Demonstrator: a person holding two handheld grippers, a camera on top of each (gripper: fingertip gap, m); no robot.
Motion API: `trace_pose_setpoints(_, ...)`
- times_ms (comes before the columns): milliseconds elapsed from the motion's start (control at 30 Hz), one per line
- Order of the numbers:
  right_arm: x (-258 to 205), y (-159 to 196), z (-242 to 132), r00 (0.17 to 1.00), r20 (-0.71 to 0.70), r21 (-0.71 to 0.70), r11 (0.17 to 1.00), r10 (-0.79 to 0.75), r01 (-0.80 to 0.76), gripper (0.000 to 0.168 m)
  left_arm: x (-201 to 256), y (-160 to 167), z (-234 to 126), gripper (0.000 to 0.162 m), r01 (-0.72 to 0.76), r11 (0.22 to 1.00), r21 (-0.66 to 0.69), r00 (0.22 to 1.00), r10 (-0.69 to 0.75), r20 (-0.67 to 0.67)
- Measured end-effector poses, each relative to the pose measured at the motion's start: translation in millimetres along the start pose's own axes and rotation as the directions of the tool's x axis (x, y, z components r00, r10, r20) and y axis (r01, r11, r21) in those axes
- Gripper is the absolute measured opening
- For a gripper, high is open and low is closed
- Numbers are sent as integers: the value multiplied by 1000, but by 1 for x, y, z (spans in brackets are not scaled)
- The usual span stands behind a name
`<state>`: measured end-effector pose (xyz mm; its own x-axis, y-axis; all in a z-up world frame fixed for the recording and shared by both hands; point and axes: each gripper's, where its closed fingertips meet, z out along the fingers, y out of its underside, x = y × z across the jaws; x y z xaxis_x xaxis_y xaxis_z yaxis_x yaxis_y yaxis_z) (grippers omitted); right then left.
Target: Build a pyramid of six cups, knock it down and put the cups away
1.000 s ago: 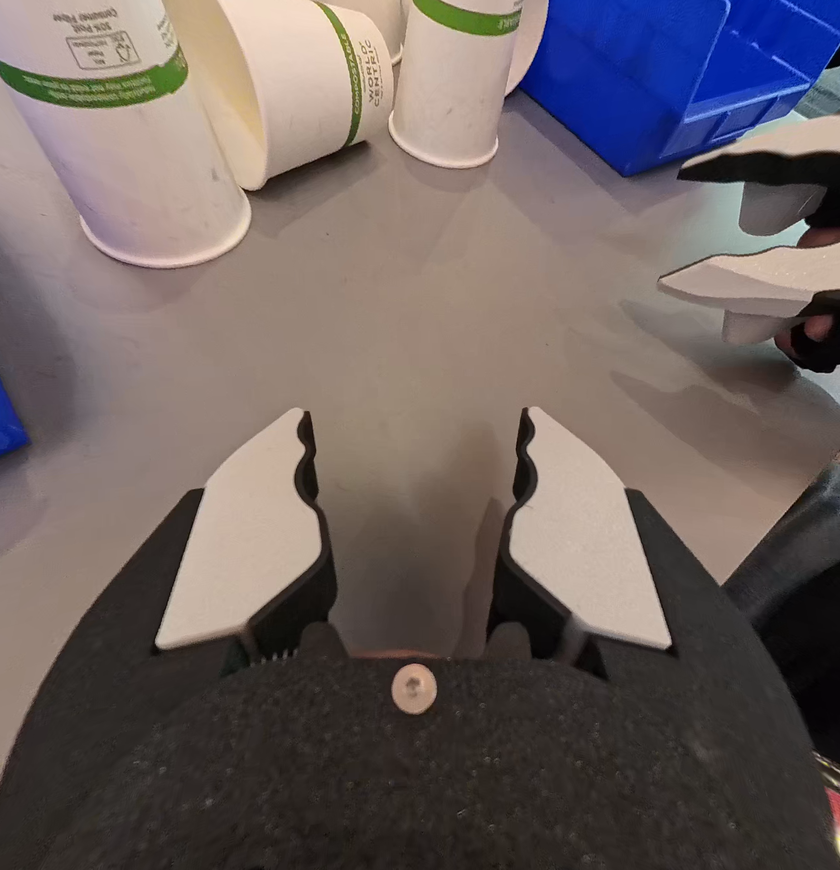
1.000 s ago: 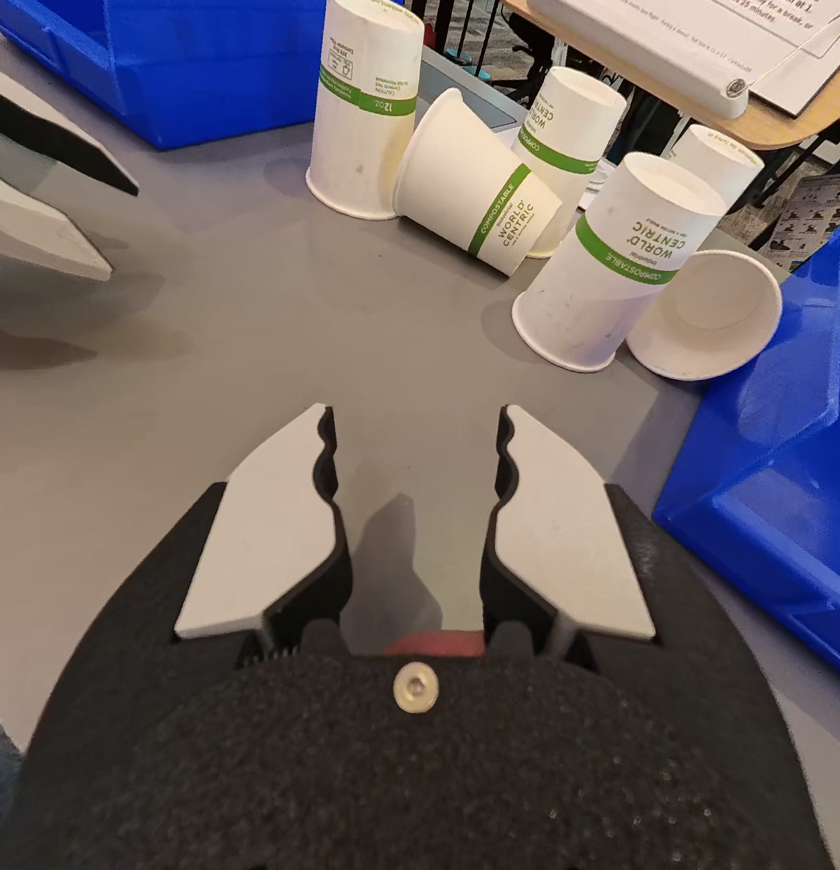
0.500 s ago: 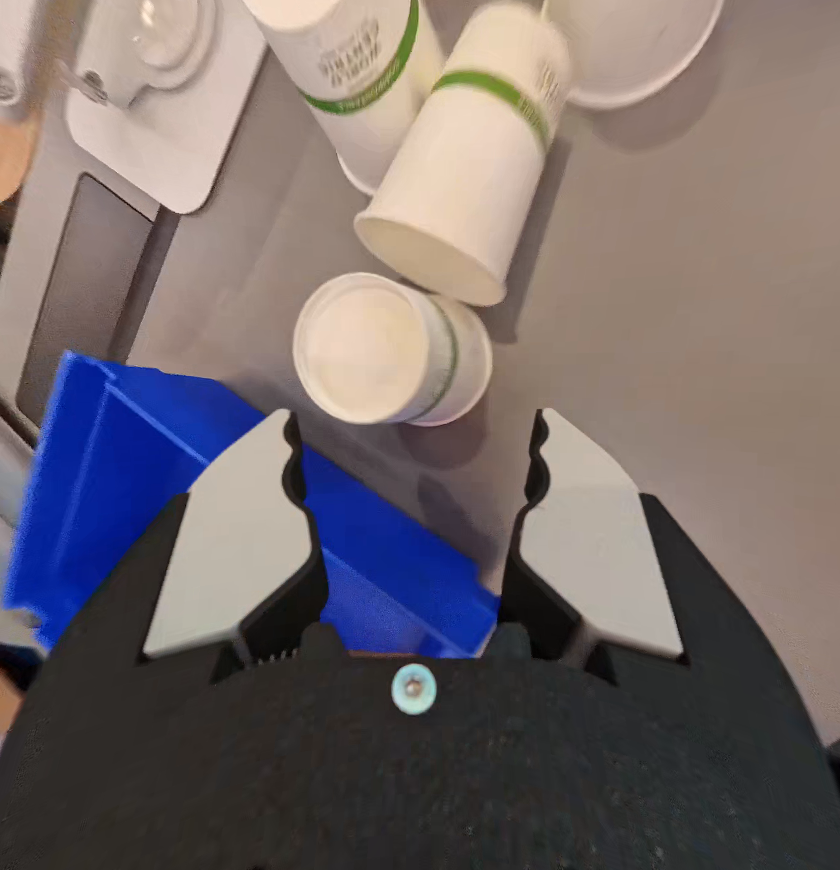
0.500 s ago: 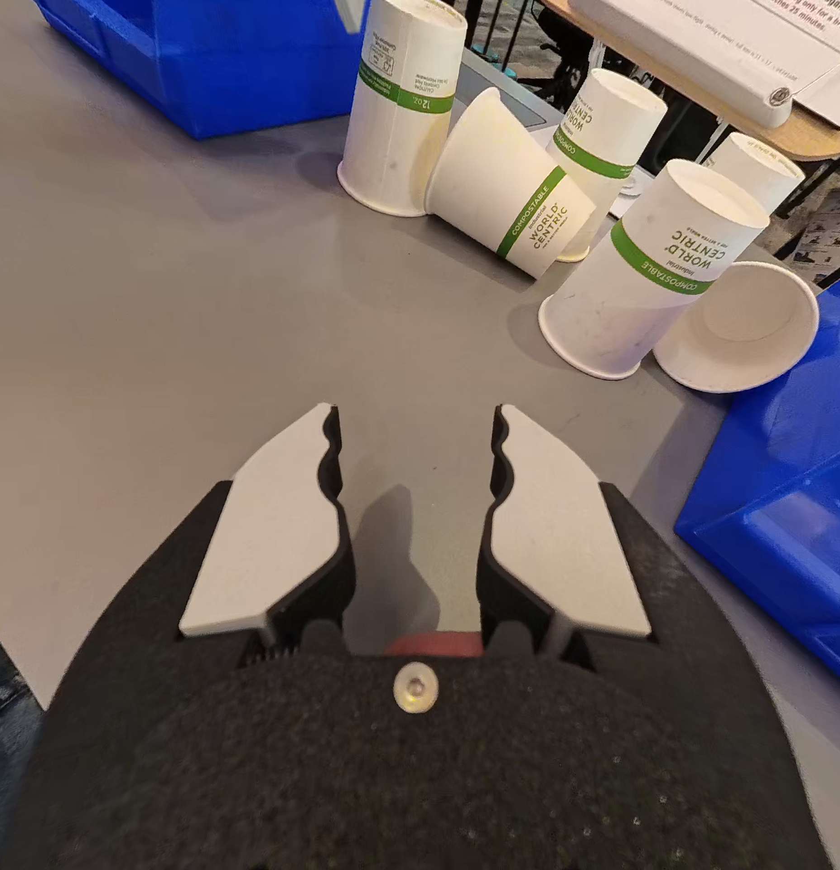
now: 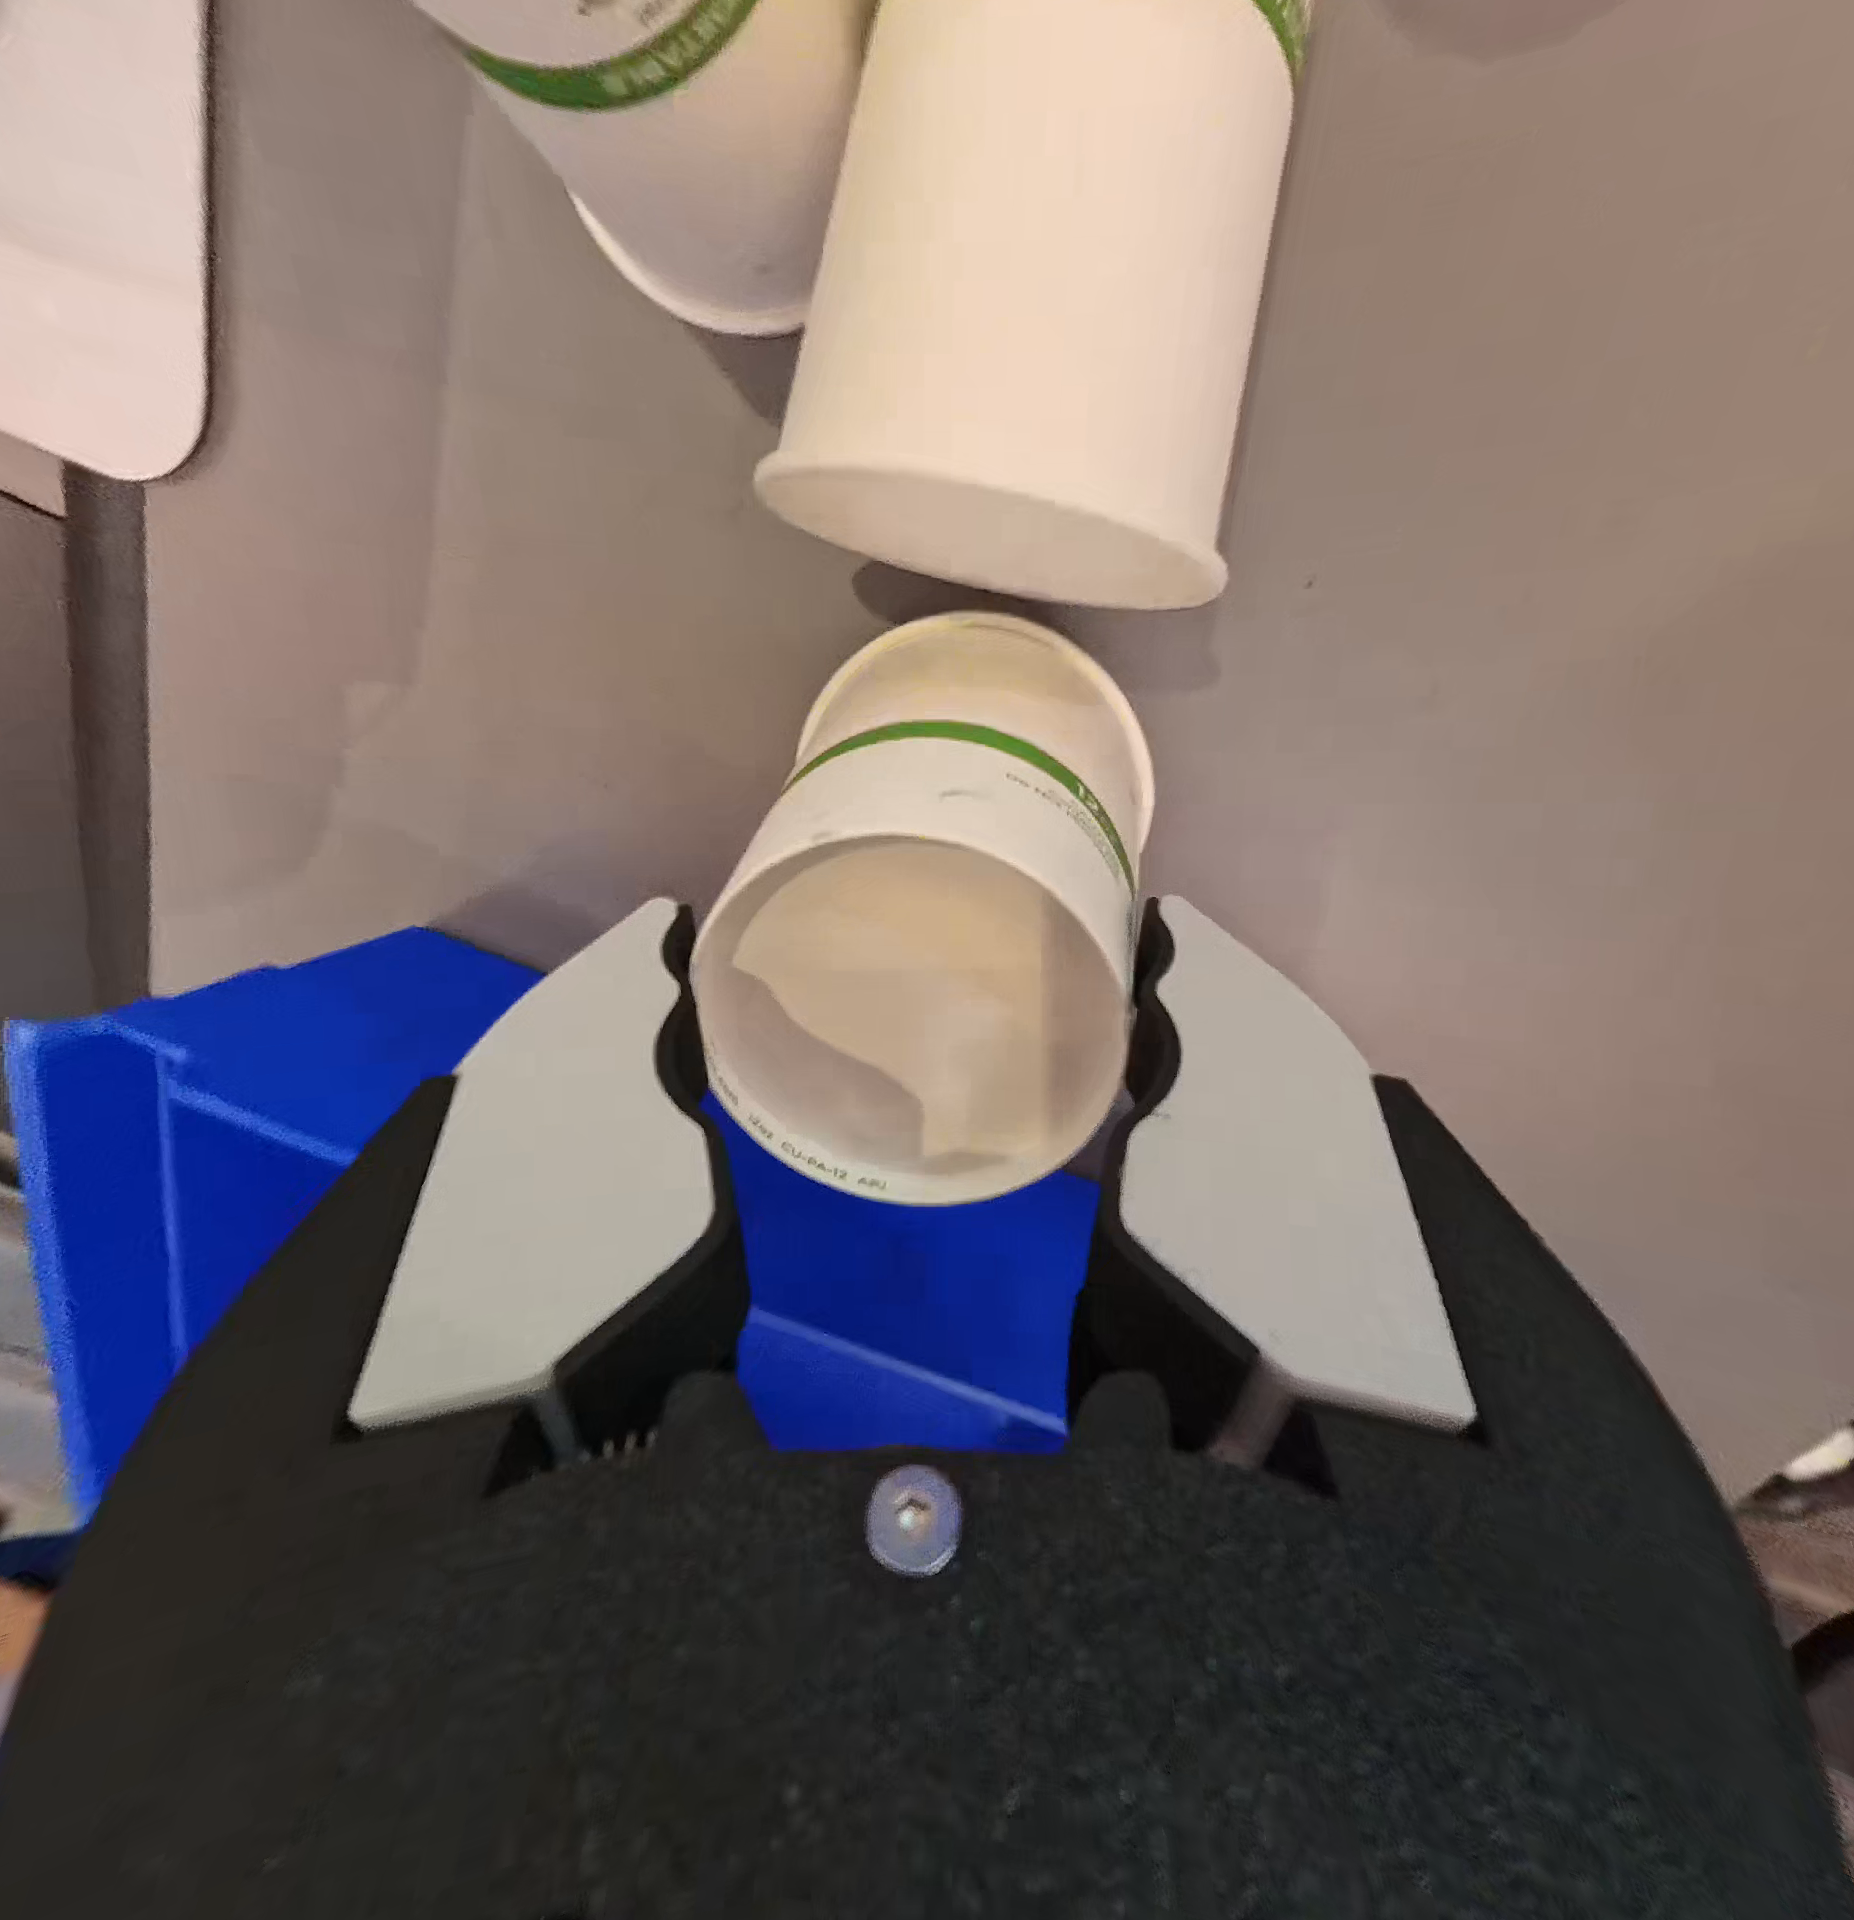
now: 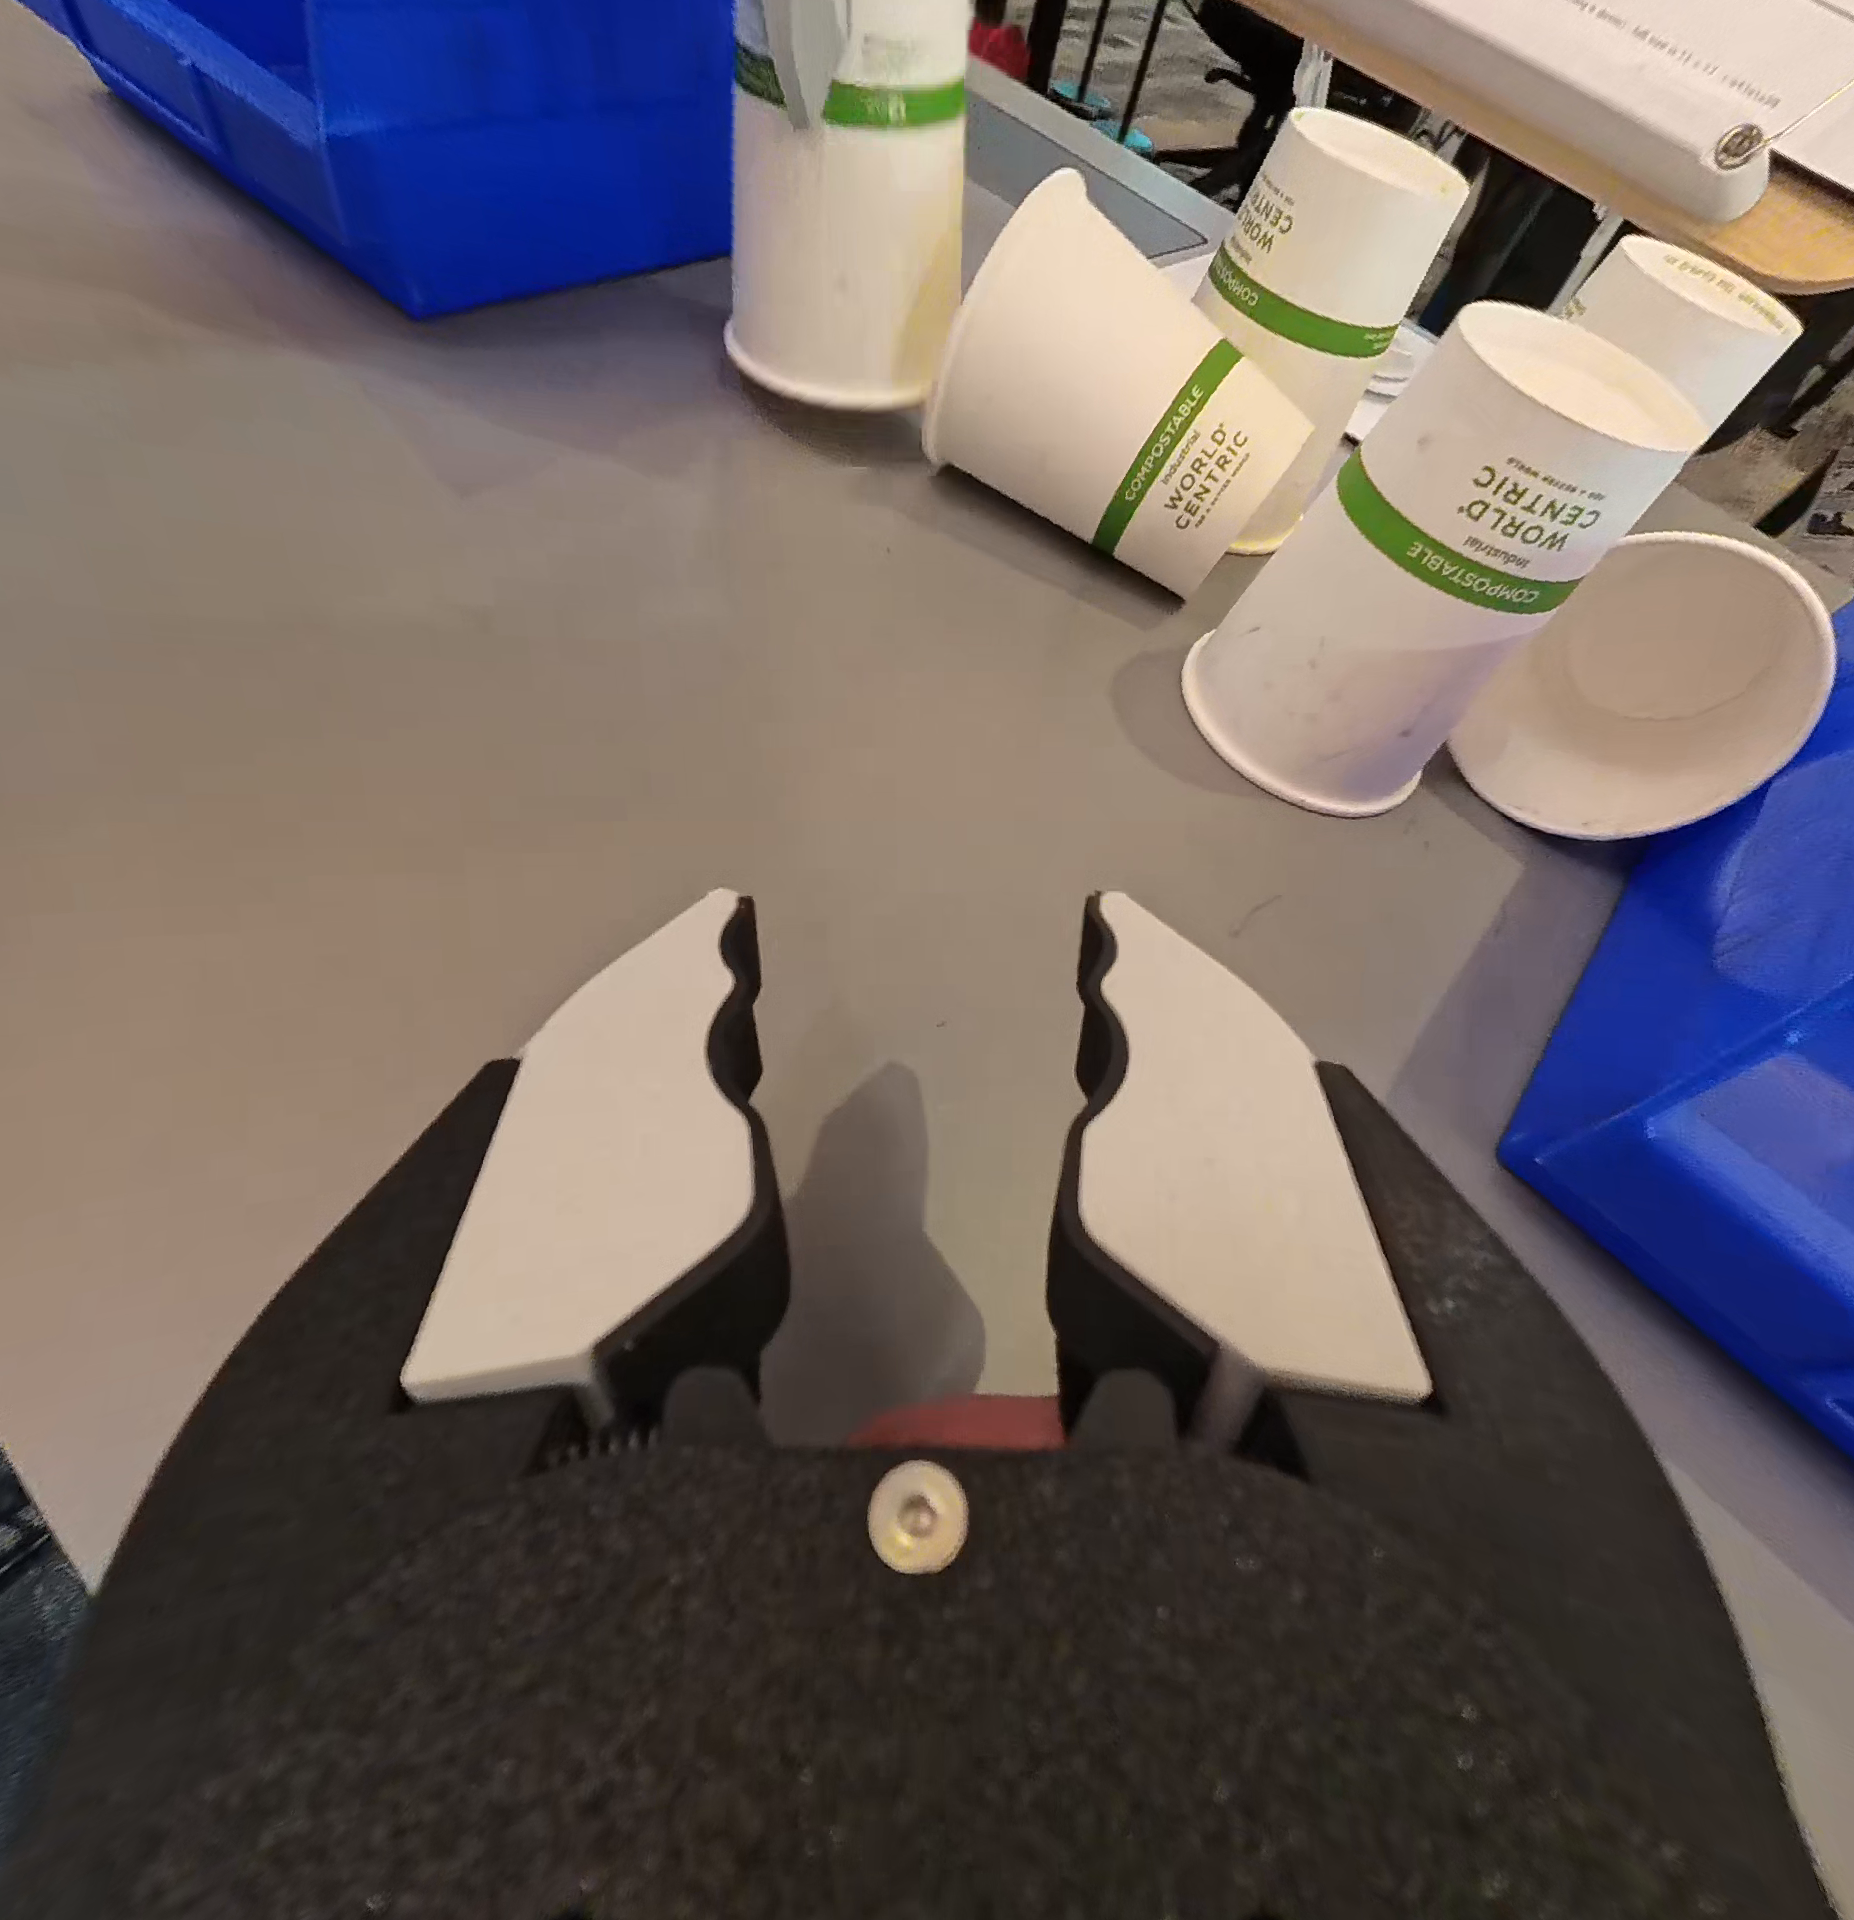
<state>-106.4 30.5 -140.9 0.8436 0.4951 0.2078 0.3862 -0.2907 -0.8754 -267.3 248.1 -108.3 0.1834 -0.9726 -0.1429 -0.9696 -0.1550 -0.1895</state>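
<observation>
The left gripper (image 5: 918, 997) has swung over from bare desk; its jaws now bracket an upturned cup (image 5: 944, 935), barely clamped. Right gripper (image 6: 918, 997) stays apart, empty. Pick-up beginning.

Six cups (image 6: 1442, 561) cluster on the table (image 6: 487, 675) between two bins. One bin (image 6: 414, 145) sits left, the other (image 6: 1733, 1091) right.

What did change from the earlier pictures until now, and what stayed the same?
The left gripper swung from the bare table over to the upside-down cup beside the blue bin, came down, and now its fingers flank the cup's base. The right gripper stayed open and empty; the other cups did not move.
</observation>
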Motion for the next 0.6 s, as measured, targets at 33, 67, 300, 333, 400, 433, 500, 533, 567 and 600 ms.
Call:
trace_pose_setpoints(33, 1, 0, 0, 1000, 2, 0, 1000, 8, -8, 58, 0, 0, -10, 80, 36, 997, 65, 999, -35, -11)
trace_pose_setpoints(67, 3, 1, 0, 1000, 7, 0, 1000, 20, -20, 58, 0, 1, -22, 79, 79, 986, 147, 997, -77, -22)
trace_pose_setpoints(300, 4, -28, 3, 961, 234, 100, 979, 149, -177, 56, 24, 2, -135, 79, 455, 447, 770, 891, -233, -391)
trace_pose_setpoints(333, 1, -43, 1, 935, 319, 145, 967, 157, -212, 54, 29, 3, -145, 79, 494, 343, 799, 869, -231, -438)
trace_pose_setpoints(400, -2, -81, -8, 860, 481, 246, 915, 172, -320, 55, 41, 1, -156, 79, 558, 186, 809, 827, -202, -524)
trace_pose_setpoints(433, -3, -102, -17, 811, 563, 295, 878, 160, -378, 54, 51, -3, -158, 79, 582, 153, 799, 812, -162, -561)
trace_pose_setpoints(500, 2, -135, -24, 758, 643, 353, 836, 110, -421, 54, 68, -14, -157, 79, 602, 125, 788, 798, -115, -591)
trace_pose_setpoints(533, 4, -147, -24, 756, 650, 375, 833, 77, -407, 54, 78, -21, -155, 79, 614, 134, 778, 789, -79, -609)
trace_pose_setpoints(567, 6, -157, -22, 762, 646, 397, 832, 46, -386, 54, 85, -28, -153, 79, 623, 135, 771, 781, -55, -622)
trace_pose_setpoints(600, 8, -165, -19, 769, 639, 410, 834, 26, -369, 54, 92, -34, -152, 79, 631, 137, 764, 774, -35, -633)
